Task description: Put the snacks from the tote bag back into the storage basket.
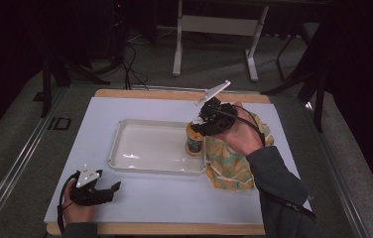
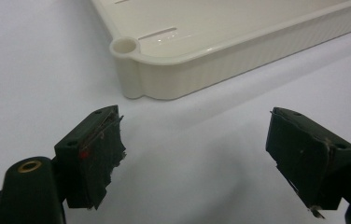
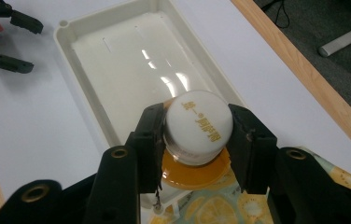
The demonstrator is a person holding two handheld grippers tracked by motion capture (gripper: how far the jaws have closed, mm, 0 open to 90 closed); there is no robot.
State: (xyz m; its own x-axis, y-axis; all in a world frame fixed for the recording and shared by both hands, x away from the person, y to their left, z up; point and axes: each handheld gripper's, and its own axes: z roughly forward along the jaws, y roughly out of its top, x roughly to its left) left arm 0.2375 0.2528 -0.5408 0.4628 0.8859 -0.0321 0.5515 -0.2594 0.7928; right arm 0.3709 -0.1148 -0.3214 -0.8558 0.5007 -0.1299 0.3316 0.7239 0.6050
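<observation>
Near the front left, the left gripper (image 1: 106, 190) rests on the white table (image 1: 174, 198) with its jaws spread wide. Farther back, the right gripper (image 3: 197, 140) pinches the white cap of a little bottle (image 1: 194, 140), at the right end of the cream tray (image 1: 125, 163). A yellow cloth (image 1: 229, 166) lies just right of the tray.

Dim, grainy room; overhead glare streaks the tray (image 3: 131, 60).
</observation>
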